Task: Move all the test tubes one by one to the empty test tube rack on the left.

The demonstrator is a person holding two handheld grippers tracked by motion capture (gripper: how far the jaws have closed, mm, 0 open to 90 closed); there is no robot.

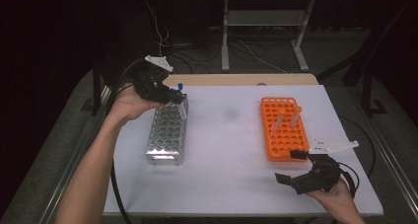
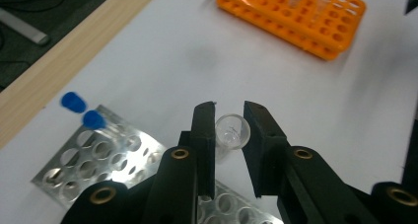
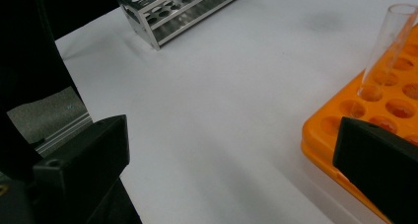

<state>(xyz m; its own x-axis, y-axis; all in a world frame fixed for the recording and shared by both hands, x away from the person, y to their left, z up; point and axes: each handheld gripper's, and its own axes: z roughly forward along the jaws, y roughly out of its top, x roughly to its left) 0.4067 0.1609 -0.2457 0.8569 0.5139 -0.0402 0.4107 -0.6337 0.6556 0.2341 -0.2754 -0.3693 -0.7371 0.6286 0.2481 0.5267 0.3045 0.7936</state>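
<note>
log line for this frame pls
left tool: shut on clear tube, over metal rack | right tool: open, empty, beside orange rack | orange rack: two tubes standing

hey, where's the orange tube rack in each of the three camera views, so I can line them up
High view: the orange rack lies right of centre on the white table, just beyond the right gripper.
Left gripper view: top right, far across the table.
Right gripper view: right edge, behind the right-hand jaw.
Shared landmark: the metal rack.
</note>
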